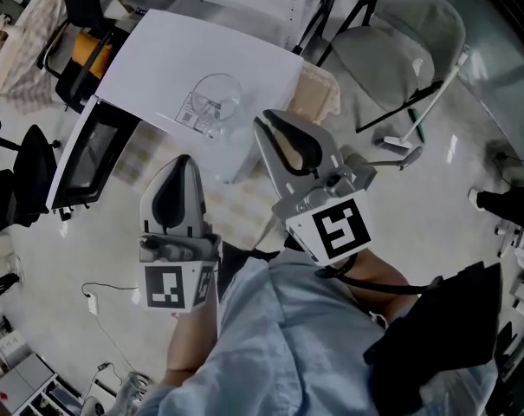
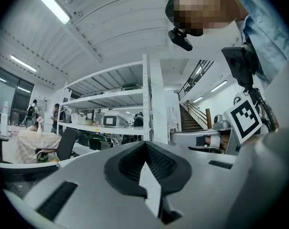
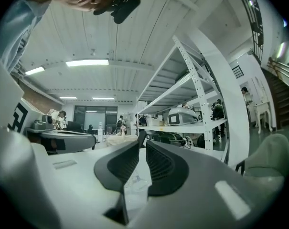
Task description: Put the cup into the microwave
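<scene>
One clear glass cup (image 1: 216,102) stands upright on the single white table (image 1: 158,59), near its front edge and apart from both grippers. One microwave (image 1: 93,154) sits at the table's left end, its dark front turned outward, well apart from the cup.

Two grippers are held short of the table. The right gripper (image 1: 270,124) lies nearer the cup, its tip just beside the table edge; its jaws are all but together with nothing clamped between them (image 3: 142,144). The left gripper (image 1: 182,167) is lower in the head view, between the microwave and the person's body, its jaws likewise closed and empty (image 2: 145,149). Each carries one marker cube. One grey folding chair (image 1: 391,50) stands right of the table.
</scene>
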